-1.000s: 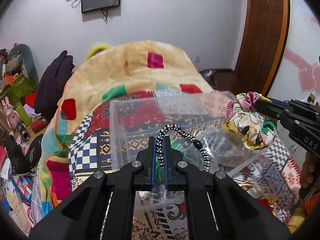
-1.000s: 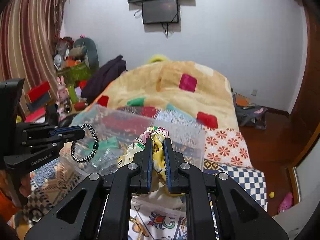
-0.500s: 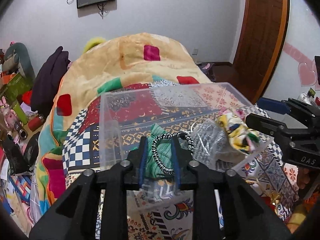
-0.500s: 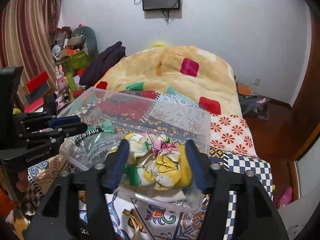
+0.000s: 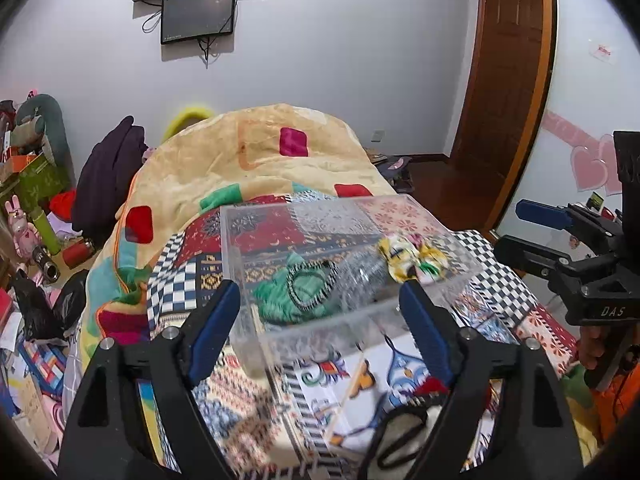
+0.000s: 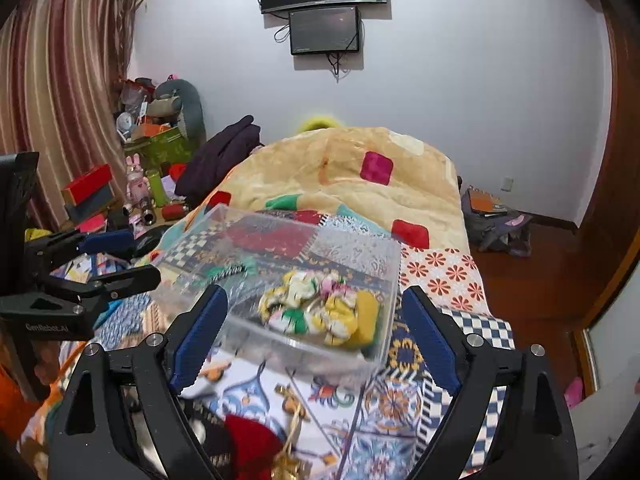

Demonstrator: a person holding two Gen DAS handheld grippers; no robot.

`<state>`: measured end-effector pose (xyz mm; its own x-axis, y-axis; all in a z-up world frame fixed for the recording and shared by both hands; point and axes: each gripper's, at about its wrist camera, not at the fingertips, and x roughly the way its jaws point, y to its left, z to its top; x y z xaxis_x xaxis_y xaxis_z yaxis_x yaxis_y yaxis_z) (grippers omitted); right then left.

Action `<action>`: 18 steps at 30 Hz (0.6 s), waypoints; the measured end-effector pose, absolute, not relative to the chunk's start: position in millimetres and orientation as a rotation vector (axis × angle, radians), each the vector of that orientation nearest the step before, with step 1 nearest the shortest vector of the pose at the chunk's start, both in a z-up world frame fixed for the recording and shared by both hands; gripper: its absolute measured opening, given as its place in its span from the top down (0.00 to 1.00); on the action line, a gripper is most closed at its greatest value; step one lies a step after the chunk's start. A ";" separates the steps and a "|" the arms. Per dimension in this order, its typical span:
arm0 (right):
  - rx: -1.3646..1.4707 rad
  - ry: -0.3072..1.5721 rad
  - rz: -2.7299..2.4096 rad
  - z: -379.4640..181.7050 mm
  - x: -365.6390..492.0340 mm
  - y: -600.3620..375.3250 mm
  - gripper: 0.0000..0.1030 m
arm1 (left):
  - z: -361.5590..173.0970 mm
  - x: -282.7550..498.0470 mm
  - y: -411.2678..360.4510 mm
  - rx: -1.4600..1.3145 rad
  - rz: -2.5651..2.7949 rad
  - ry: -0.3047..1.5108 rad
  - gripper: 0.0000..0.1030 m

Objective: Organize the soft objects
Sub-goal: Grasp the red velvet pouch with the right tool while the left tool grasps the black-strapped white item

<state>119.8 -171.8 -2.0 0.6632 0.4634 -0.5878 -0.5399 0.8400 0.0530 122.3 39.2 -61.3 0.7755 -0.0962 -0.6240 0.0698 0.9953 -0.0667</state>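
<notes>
A patchwork bedspread (image 5: pixel 192 276) fills the middle and lower part of both views, with a yellow blanket (image 5: pixel 264 160) heaped at its far end in the centre of the frame. On the bedspread, in the middle of each picture, sits a clear plastic bin (image 5: pixel 240 248).

The left gripper (image 5: pixel 320 328) rises from the bottom of its own view with its blue-padded tongs spread wide and holding nothing, the bin's near wall showing between them. The right gripper (image 6: pixel 316 332) stands the same way at the bottom of its view, tongs spread wide and empty, framing the bin's near side. Each gripper also shows at the edge of the other's picture.

Inside the bin, toward its right end, lies a floral scrunchie (image 5: pixel 414 258) in yellow, white and pink. Toward the left end lies a green scrunchie (image 5: pixel 280 300), and a black-and-white hair tie (image 5: pixel 310 286) rests on top of it, touching it.
</notes>
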 end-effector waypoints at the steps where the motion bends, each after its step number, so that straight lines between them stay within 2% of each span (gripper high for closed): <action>1: -0.136 0.630 0.569 -3.8 116.5 -173.2 0.15 | -62.6 118.6 38.2 -0.042 -0.093 0.683 0.20; 18: -0.122 0.861 0.563 -77.2 95.5 -187.2 0.15 | -138.5 76.8 21.2 -0.067 -0.154 0.892 0.20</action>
<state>95.5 -187.2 -77.2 0.5164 0.4200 -0.7463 -0.5159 0.8482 0.1204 76.8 21.2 -138.5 0.6178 -0.1612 -0.7696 0.1054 0.9869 -0.1221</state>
